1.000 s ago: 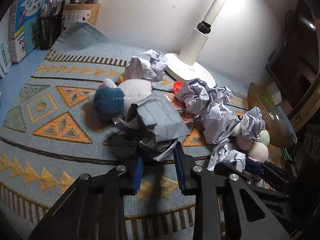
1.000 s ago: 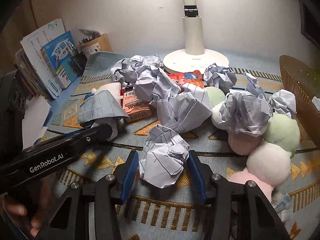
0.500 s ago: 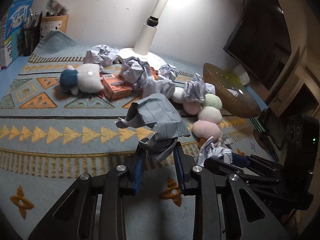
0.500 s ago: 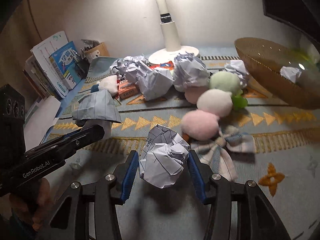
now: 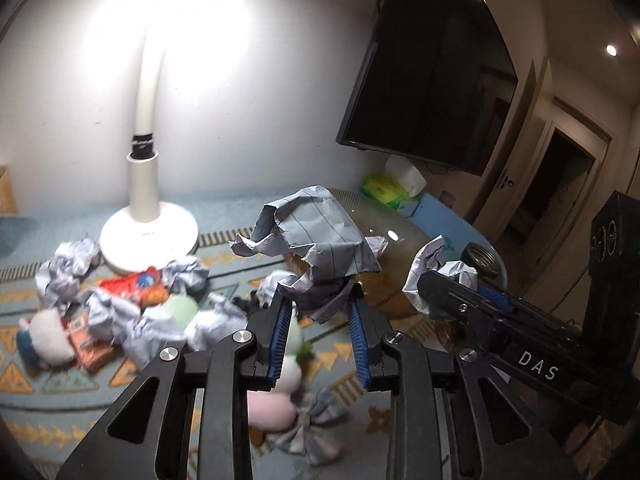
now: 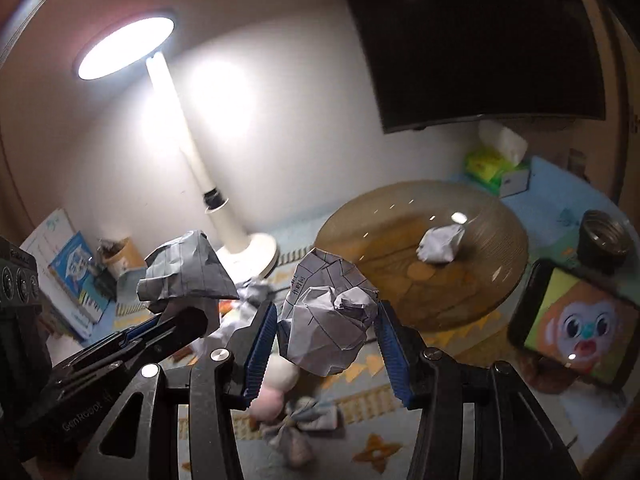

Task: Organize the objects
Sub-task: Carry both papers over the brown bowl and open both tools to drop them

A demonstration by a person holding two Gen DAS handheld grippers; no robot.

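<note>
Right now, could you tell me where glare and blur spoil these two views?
Left wrist view: the lamp's light washes out the wall, and the clutter on the mat is motion-blurred. Right wrist view: the lamp head blows out white; the held paper ball stays sharp.

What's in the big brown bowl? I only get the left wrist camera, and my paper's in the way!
Observer: The right wrist view shows one crumpled paper ball lying in the bowl.
Operator: What does the top of the lamp look like?
Observer: Its round head is a flat disc, lit bright.
Operator: Anything fun near the bowl?
Observer: A phone to its right shows a cartoon monkey face.
</note>
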